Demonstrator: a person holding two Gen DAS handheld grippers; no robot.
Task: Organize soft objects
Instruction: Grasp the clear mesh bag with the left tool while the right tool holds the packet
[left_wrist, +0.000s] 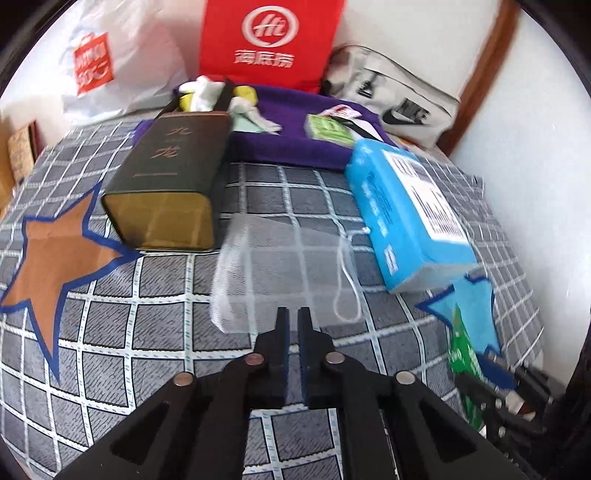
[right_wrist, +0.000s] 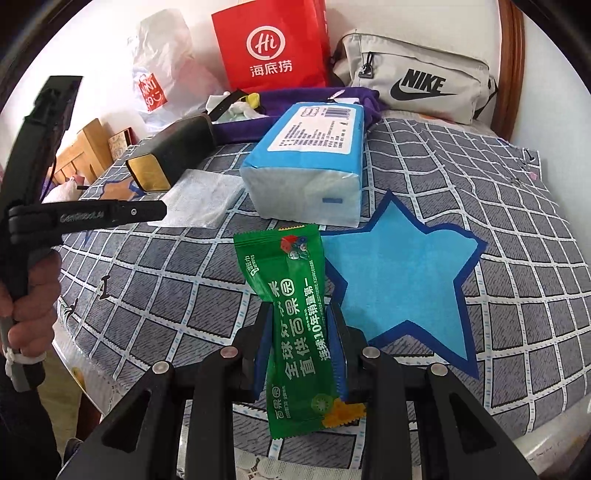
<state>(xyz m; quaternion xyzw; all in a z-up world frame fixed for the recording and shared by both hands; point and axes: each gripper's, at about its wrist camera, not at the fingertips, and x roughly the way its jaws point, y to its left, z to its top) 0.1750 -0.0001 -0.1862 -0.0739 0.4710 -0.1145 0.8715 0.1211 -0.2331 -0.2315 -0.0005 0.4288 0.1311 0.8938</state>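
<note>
A white mesh bag (left_wrist: 280, 273) lies on the checked cloth (left_wrist: 147, 325) between a dark tin (left_wrist: 170, 177) and a blue tissue pack (left_wrist: 410, 218). My left gripper (left_wrist: 293, 317) has its jaws nearly together, pinching the bag's near edge. In the right wrist view the left gripper (right_wrist: 162, 212) sits at the corner of the mesh bag (right_wrist: 201, 199), held by a hand (right_wrist: 33, 295). My right gripper (right_wrist: 300, 308) is shut on a green wipes packet (right_wrist: 295, 321), held upright beside a blue star patch (right_wrist: 402, 280). The right gripper and packet (left_wrist: 465, 362) also show at the lower right of the left wrist view.
At the back stand a red paper bag (left_wrist: 266, 40), a white plastic bag (left_wrist: 110, 66) and a grey Nike pouch (right_wrist: 417, 85). A purple towel (left_wrist: 295, 136) holds small items. An orange star patch (left_wrist: 59, 258) marks the left. The table edge (right_wrist: 85, 373) runs close on the near left.
</note>
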